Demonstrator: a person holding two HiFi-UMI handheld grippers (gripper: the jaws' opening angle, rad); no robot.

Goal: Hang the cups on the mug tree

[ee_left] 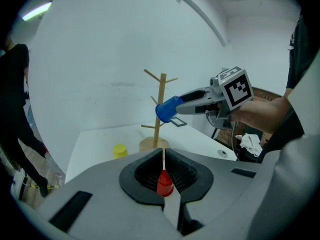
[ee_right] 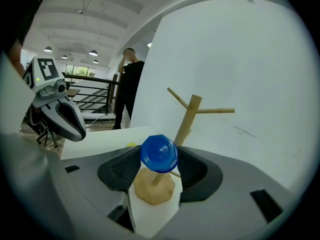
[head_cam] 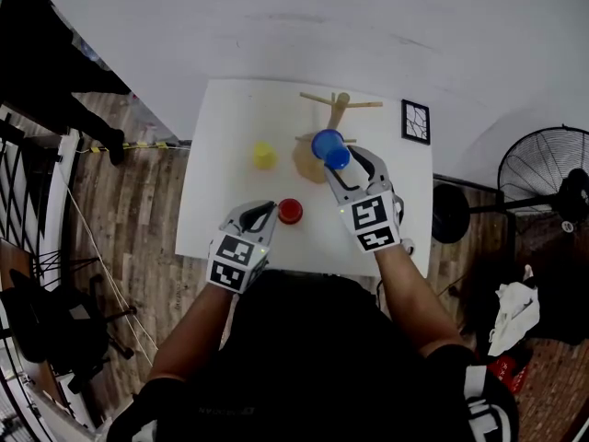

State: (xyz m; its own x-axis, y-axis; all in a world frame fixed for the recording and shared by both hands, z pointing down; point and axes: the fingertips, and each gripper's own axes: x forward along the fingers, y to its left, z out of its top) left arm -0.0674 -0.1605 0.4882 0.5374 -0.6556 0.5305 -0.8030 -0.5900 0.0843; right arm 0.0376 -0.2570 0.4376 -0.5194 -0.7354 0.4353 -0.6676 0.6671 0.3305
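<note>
Your right gripper [head_cam: 337, 156] is clamped on the blue cup [ee_right: 159, 154], with one jaw pressed against each side of it. The cup lies on its side with its bottom turned back toward you. It is held in the air right against the trunk of the mug tree [head_cam: 338, 110], above the round wooden base and below the two top pegs. No view shows whether it touches the trunk or a peg. None of the tree's pegs carries a cup. Your left gripper [head_cam: 266, 210] is closed with nothing in it, only a thin slit showing between its jaws, and it hangs low over the near part of the white table [head_cam: 230, 136]. The red cup [head_cam: 290, 211] stands on the table just beside its tips. The yellow cup [head_cam: 264, 155] stands further out on the table, left of the tree's base and well apart from both grippers. A small framed black and white card [head_cam: 415, 121] lies near the table's far right corner.
</note>
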